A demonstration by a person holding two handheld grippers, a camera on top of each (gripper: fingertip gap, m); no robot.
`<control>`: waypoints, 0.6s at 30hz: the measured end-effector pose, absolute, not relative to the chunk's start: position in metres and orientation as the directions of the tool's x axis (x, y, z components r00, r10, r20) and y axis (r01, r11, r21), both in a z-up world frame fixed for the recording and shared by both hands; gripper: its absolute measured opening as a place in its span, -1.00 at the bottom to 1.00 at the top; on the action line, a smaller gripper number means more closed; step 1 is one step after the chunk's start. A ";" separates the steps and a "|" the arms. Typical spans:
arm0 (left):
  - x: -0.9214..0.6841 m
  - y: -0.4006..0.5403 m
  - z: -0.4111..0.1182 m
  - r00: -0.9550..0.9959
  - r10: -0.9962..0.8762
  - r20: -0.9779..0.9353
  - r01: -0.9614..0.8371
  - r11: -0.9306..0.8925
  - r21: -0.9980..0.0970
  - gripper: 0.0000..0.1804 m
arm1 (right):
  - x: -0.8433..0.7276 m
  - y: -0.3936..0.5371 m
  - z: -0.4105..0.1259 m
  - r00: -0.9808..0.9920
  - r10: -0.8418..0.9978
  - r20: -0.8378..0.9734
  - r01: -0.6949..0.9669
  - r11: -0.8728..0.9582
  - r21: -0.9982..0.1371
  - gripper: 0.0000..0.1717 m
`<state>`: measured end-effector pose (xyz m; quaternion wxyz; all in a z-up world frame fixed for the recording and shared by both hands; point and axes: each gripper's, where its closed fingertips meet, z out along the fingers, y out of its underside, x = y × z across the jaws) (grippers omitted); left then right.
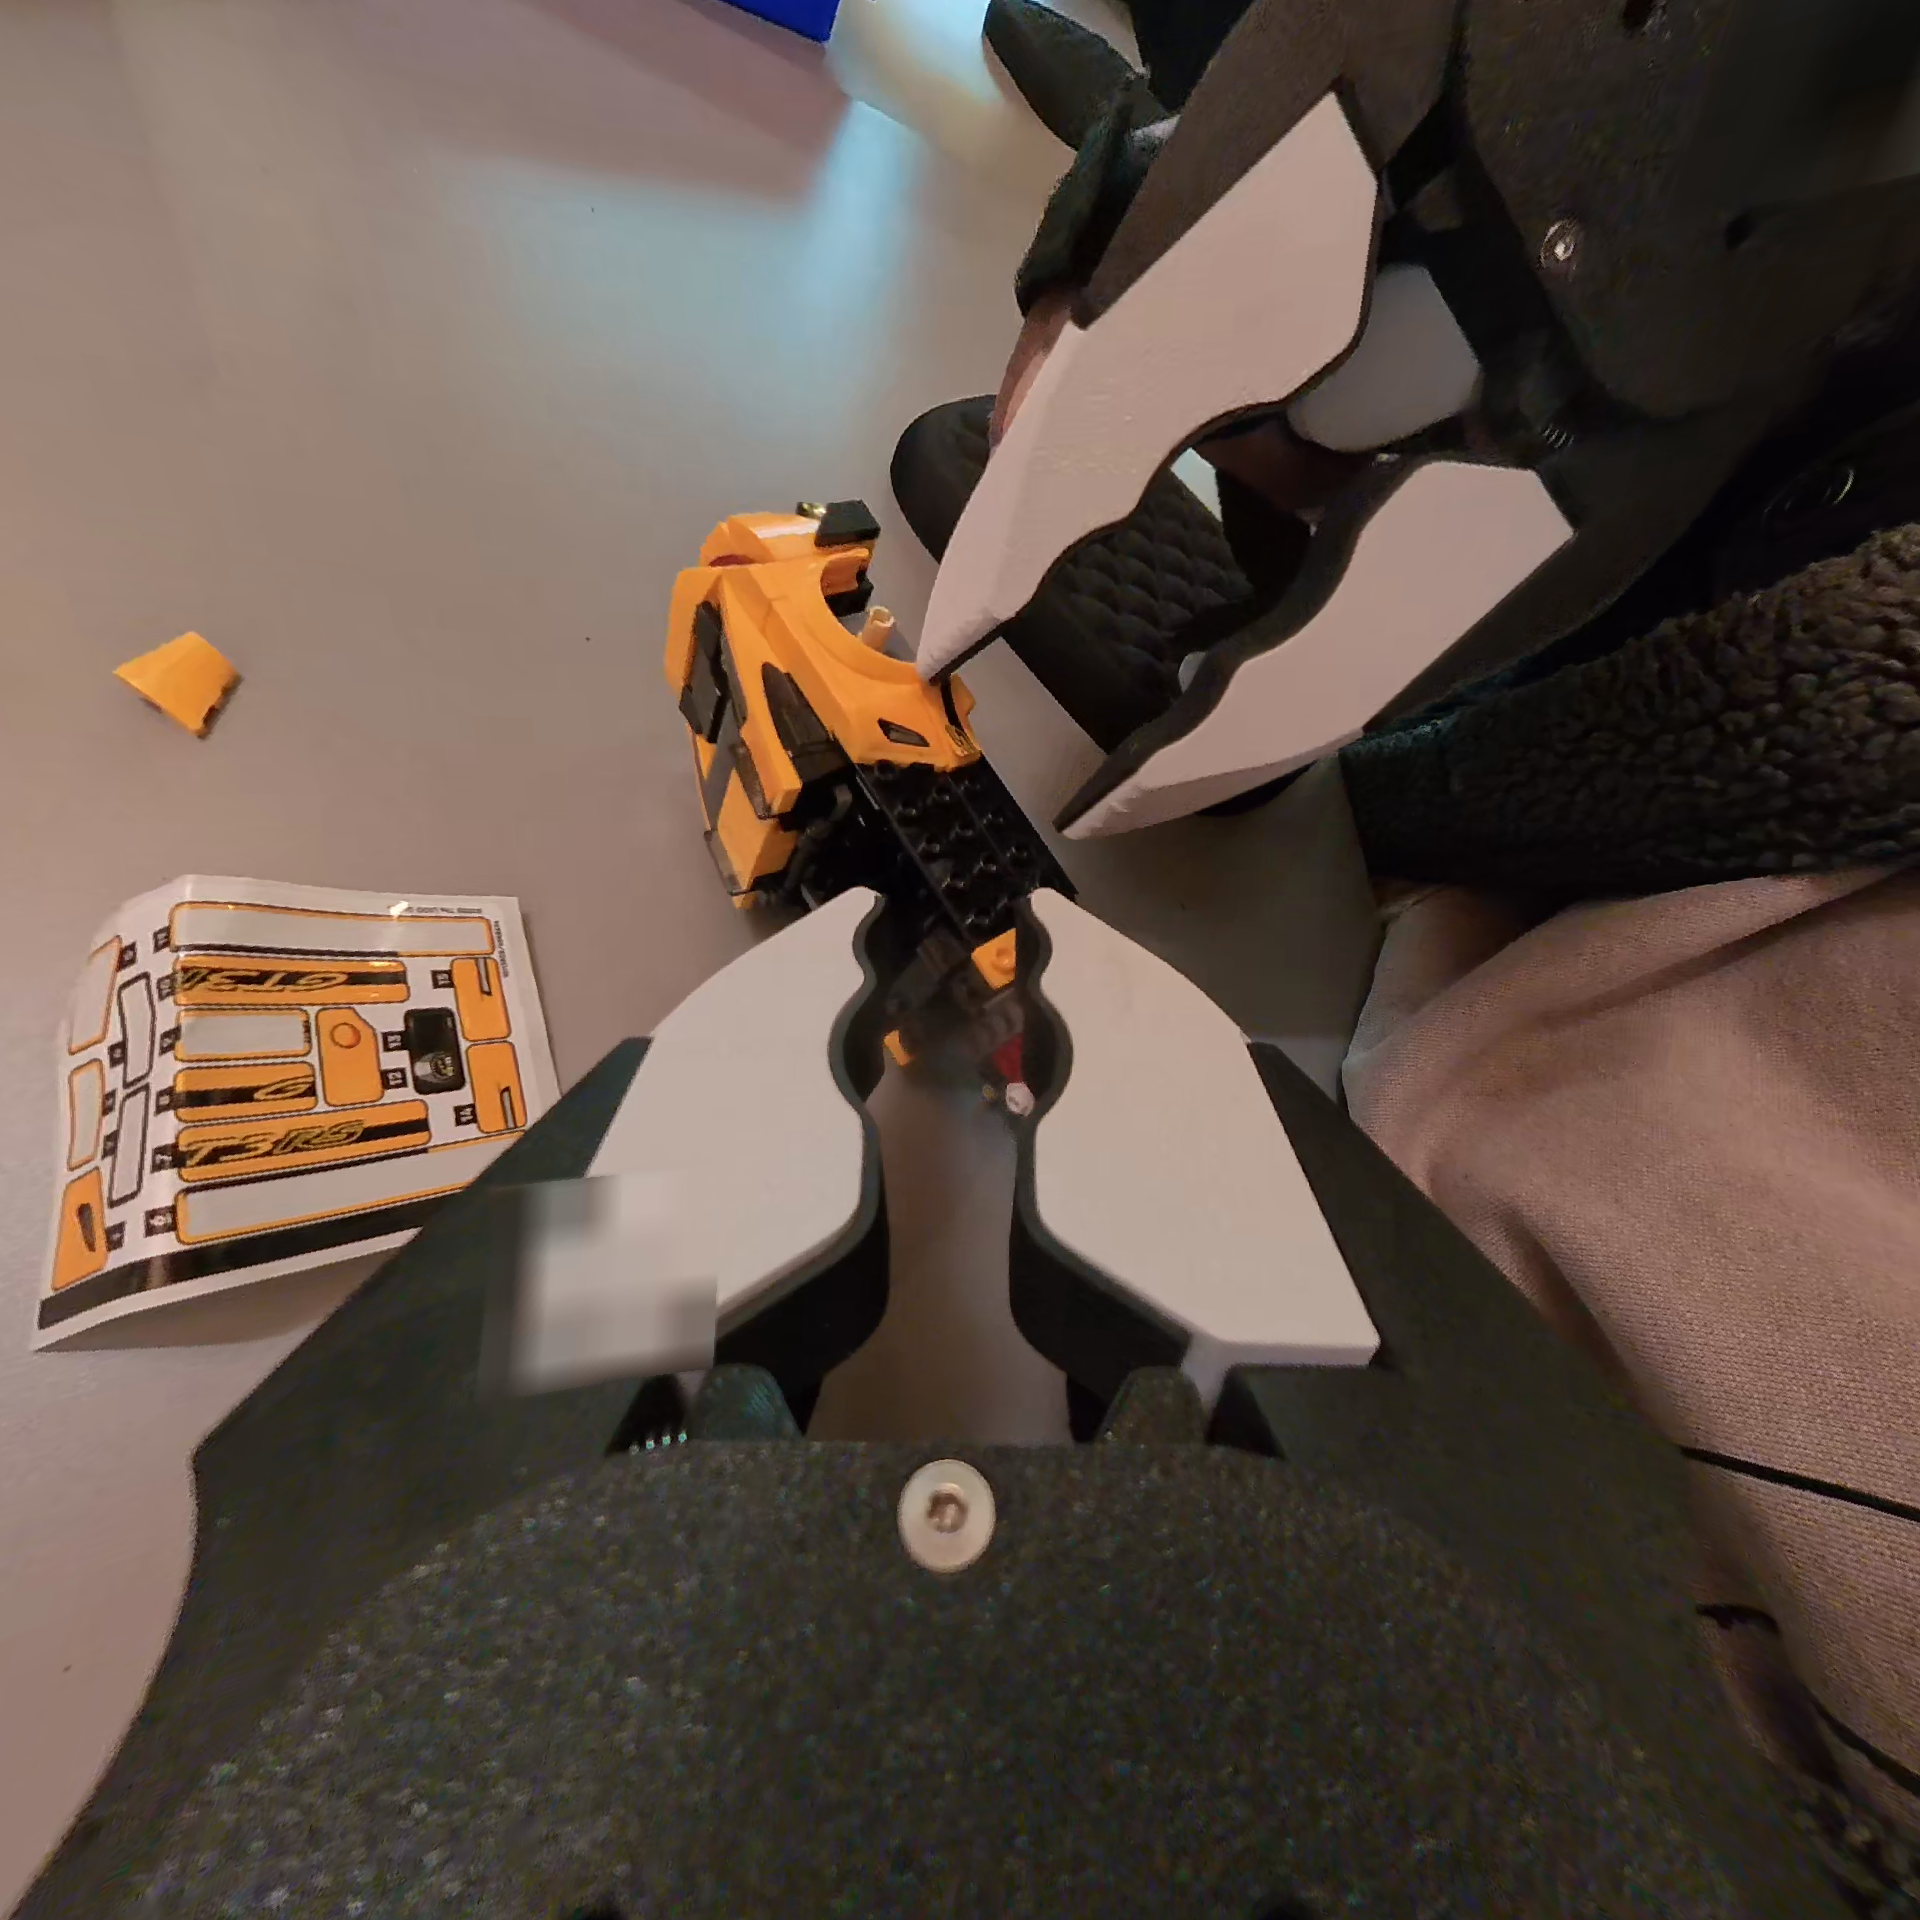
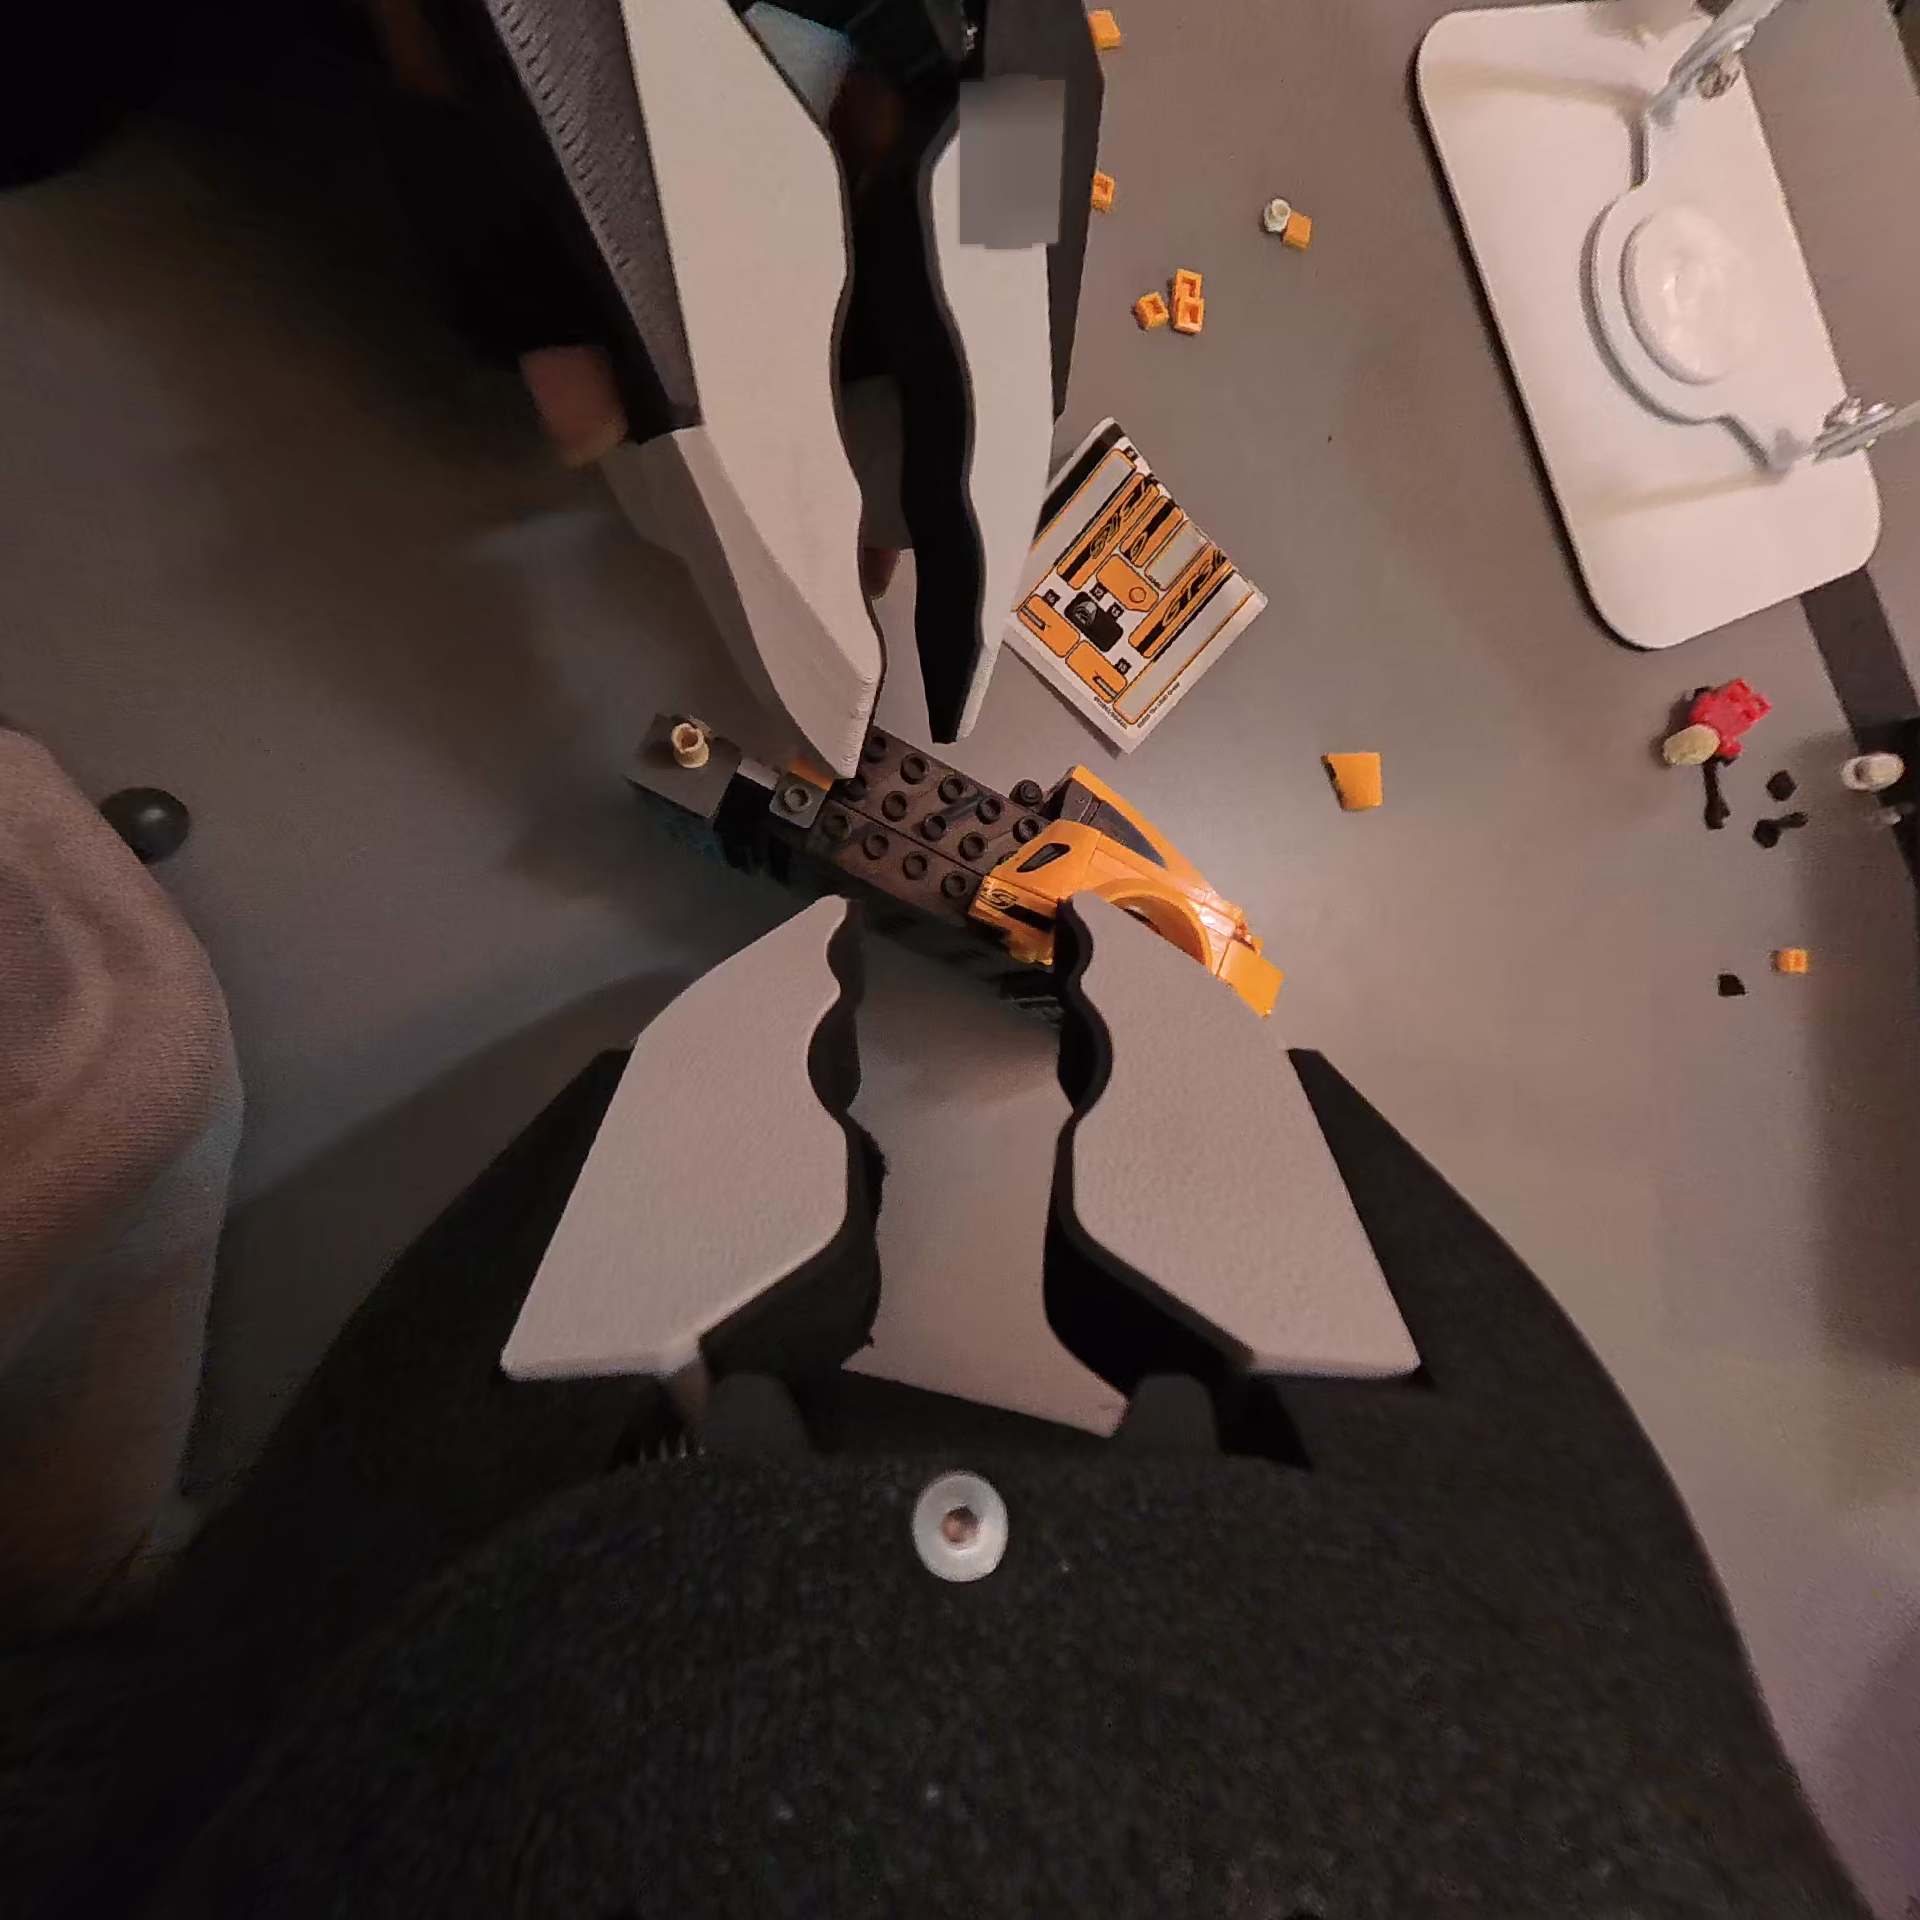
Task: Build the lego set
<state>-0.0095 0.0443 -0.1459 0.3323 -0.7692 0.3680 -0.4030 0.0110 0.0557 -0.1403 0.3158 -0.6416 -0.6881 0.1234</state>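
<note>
A partly built orange and black toy brick car (image 1: 769, 665) lies on the grey table. My left gripper (image 1: 951, 914) is shut on the car's black studded chassis end, which runs in between its white fingers. In the right wrist view the left gripper (image 2: 904, 732) comes down from the top onto the car (image 2: 1122, 862). My right gripper (image 2: 956, 914) is open, its tips astride the car's near side by the orange wheel arch. In the left wrist view the right gripper (image 1: 997, 748) stands open, one fingertip (image 1: 935, 655) touching the orange arch.
A sticker sheet (image 1: 291, 1091) lies on the table; it also shows in the right wrist view (image 2: 1132, 582). A loose orange slope piece (image 2: 1354, 779), small orange bricks (image 2: 1179, 301), a red piece (image 2: 1725, 712) and a white base with a metal bracket (image 2: 1507, 260) lie about. A person's lap (image 1: 1662, 1143) is close by. Both grippers' tips are close together, under 4 cm apart. The loose orange slope piece (image 2: 1354, 779) is about equally far from each gripper, around 15 cm. Look for it in the left wrist view (image 1: 187, 674) too.
</note>
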 end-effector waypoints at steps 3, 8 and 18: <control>-0.009 0.044 -0.146 0.404 -0.834 0.375 -0.298 -0.508 -0.808 -0.76 | 0.011 0.056 -0.141 0.002 0.949 0.315 0.804 0.185 -0.565 -0.58; -0.009 0.044 -0.146 0.404 -0.834 0.375 -0.299 -0.508 -0.808 -0.76 | 0.014 0.059 -0.143 -0.028 0.930 0.366 0.816 0.233 -0.529 -0.46; -0.009 0.045 -0.146 0.402 -0.836 0.373 -0.298 -0.505 -0.810 -0.76 | 0.009 0.070 -0.116 0.152 0.981 0.121 0.719 -0.026 -0.695 -1.00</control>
